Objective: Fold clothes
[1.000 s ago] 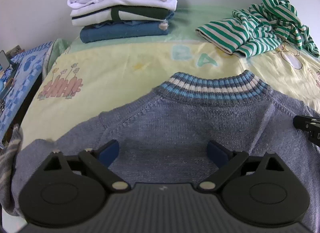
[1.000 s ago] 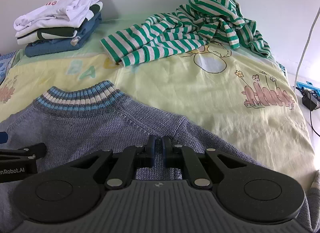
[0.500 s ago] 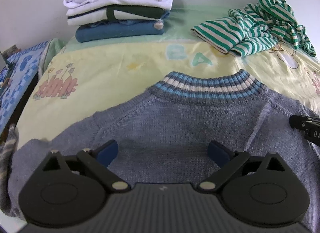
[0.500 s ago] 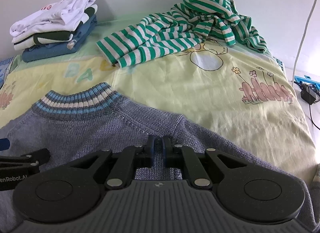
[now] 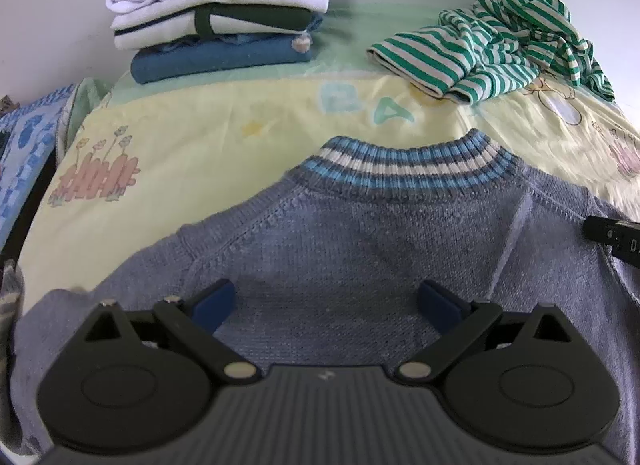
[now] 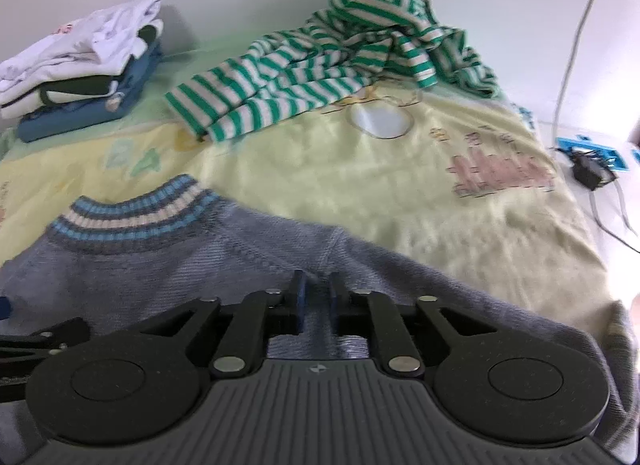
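On the near half of the yellow printed bedsheet point(image 5: 224, 133) one grey-blue knitted sweater point(image 5: 360, 249) lies spread flat, striped collar point(image 5: 404, 173) toward the far side, sleeves running off left and right. The left gripper point(image 5: 326, 301) hovers over the sweater's middle with fingers wide apart, holding nothing. The right gripper point(image 6: 316, 297) sits at the sweater's right shoulder seam, fingers drawn narrow with only a slim gap; knit shows in that gap, but whether it is pinched cannot be told.

Handling judgement: the knit looks soft, thick and limp, moderately weighty for a garment, not slippery, likely to sag and stretch if lifted by one point. Best holds appear to be the shoulder seams or the sleeve and hem edges, one per gripper.

Count: one sweater spread out; one crumpled green-striped garment point(image 6: 320, 53) at the far right; one folded stack point(image 5: 224, 13) at the far left, showing at least three layers; two grippers
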A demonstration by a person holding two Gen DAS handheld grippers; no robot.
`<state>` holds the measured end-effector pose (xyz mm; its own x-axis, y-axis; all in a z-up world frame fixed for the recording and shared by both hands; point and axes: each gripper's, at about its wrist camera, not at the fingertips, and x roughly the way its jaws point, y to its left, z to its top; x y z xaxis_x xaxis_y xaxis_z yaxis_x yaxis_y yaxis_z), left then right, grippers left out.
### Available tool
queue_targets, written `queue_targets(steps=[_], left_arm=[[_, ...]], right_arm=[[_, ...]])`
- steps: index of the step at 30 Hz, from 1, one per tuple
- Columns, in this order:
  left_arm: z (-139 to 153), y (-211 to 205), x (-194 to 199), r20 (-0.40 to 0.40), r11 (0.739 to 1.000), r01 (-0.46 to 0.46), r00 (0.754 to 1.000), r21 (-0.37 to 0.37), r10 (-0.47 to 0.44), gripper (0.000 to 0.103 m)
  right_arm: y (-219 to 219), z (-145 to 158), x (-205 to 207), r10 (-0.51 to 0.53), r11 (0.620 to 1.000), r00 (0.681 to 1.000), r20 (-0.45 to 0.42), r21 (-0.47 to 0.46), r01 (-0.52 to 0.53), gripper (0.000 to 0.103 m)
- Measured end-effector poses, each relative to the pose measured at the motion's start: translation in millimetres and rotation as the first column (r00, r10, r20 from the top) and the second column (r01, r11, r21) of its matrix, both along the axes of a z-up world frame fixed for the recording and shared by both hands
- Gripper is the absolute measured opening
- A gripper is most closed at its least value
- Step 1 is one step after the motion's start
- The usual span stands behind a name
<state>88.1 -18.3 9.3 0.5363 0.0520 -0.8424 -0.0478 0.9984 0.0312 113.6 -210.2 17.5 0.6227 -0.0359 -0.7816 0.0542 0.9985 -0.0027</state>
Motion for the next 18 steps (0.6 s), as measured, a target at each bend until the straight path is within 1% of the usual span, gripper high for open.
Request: queue_targets(steps=[10, 18], left_arm=[[-3, 7, 0, -0.009, 1.000, 0.022, 1.000, -0.015, -0.022, 0.100], [-1, 15, 0, -0.009, 1.000, 0.023, 1.000, -0.018, -0.023, 0.100]], right_arm=[[7, 7, -12, -0.034, 0.999, 0.999, -0.007, 0.006, 0.034, 0.012], [28, 12, -17, -0.031, 0.999, 0.999, -0.005, -0.034, 0.031, 0.018]])
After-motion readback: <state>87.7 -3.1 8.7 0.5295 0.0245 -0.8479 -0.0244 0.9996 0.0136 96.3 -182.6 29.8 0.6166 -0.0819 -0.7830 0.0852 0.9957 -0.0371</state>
